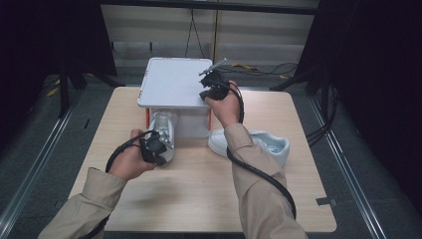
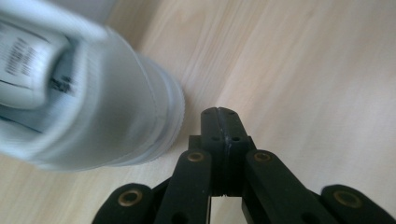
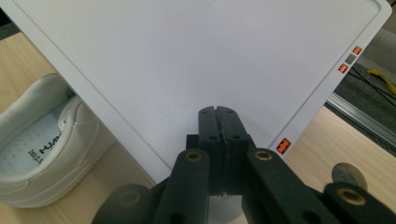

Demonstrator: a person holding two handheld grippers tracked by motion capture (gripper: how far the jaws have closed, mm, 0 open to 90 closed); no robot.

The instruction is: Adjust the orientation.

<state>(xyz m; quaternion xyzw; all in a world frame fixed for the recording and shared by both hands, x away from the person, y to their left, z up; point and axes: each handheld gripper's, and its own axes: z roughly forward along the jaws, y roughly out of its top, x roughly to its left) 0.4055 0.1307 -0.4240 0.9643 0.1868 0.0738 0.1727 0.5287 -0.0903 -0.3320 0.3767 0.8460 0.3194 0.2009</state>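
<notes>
Left of the left tool [image 2: 218, 112], the white shoe [image 2: 88, 88] is motion-blurred and cut off by the picture's top and left edges; its insole print cannot be read. Under the right tool [image 3: 218, 112], the white lid [image 3: 196, 65] hides the box below and the front of the shoe [image 3: 42, 144] lying to that tool's left. From above, the person's right forearm [image 1: 249, 159] covers part of the second shoe [image 1: 271, 144].
</notes>
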